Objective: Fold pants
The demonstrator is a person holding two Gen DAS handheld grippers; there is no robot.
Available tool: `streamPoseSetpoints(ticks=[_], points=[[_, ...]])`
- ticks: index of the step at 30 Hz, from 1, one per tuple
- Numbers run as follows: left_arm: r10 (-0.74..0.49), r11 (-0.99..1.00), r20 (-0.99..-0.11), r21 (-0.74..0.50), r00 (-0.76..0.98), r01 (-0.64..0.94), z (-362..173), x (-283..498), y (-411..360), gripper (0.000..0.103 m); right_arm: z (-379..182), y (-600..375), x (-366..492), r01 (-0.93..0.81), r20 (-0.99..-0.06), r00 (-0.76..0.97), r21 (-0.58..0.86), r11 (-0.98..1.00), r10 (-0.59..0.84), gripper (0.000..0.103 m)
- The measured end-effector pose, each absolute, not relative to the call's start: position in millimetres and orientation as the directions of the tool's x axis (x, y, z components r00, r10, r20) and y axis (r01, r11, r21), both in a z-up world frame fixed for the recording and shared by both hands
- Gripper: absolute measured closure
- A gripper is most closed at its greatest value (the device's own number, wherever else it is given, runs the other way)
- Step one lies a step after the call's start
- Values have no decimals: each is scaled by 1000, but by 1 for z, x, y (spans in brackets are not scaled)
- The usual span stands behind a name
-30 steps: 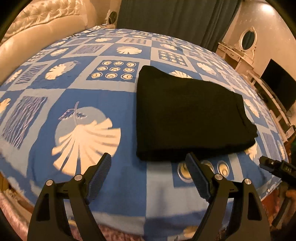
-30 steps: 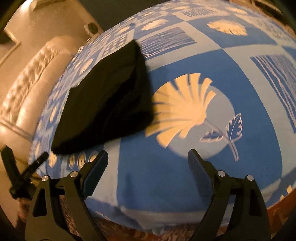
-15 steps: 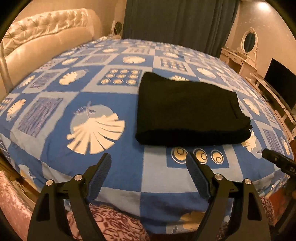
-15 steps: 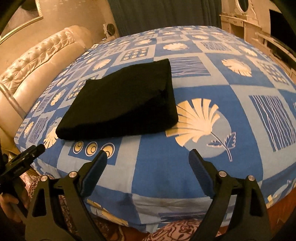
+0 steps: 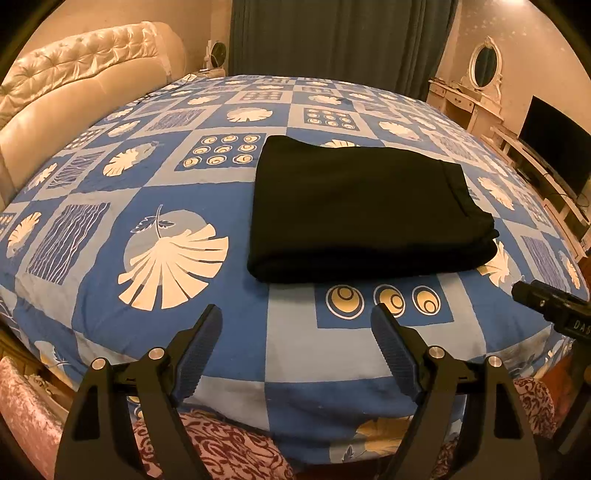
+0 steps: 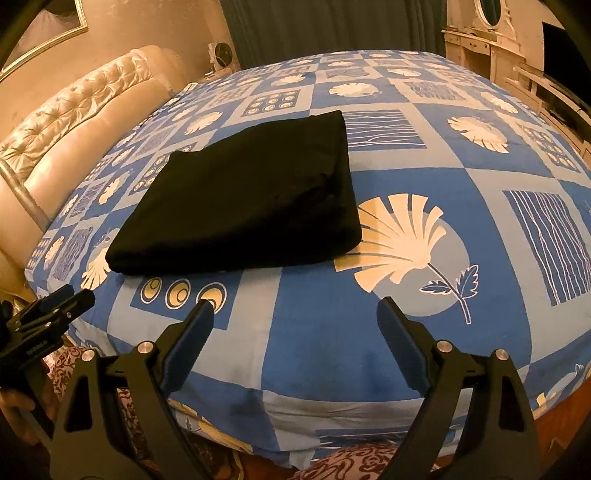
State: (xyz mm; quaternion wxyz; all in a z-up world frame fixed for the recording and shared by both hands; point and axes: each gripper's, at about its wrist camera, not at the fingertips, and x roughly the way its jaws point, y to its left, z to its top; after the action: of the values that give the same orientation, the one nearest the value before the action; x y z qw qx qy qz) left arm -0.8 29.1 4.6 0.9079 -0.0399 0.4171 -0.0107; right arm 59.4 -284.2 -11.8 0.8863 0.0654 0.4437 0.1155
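Observation:
The black pants (image 5: 362, 210) lie folded into a flat rectangle on the blue patterned bedspread (image 5: 166, 192). They also show in the right wrist view (image 6: 251, 199). My left gripper (image 5: 297, 317) is open and empty, held off the bed's near edge, short of the pants. My right gripper (image 6: 295, 310) is open and empty, also back from the near edge, with the pants ahead to its left. Each gripper shows at the edge of the other's view: the right one (image 5: 554, 306), the left one (image 6: 44, 317).
A cream tufted headboard (image 5: 74, 85) runs along the left. Dark curtains (image 5: 340, 33) hang behind the bed. A white dresser with an oval mirror (image 5: 480, 74) and a dark TV screen (image 5: 554, 147) stand at the right. A patterned pink cover (image 5: 221, 450) lies below the bed edge.
Both grippers have pulled back and away from the bed, so the pants look farther off and more of the room shows. The pants have not moved. Both grippers stay open.

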Motion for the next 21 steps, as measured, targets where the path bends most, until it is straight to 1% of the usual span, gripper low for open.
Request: streamPoseSetpoints(ticks=[21], points=[[-25,998,-744,-62,668,-31,11,-1,29,22,-21,-275,58,-156,-789,553,218,964,268,13]])
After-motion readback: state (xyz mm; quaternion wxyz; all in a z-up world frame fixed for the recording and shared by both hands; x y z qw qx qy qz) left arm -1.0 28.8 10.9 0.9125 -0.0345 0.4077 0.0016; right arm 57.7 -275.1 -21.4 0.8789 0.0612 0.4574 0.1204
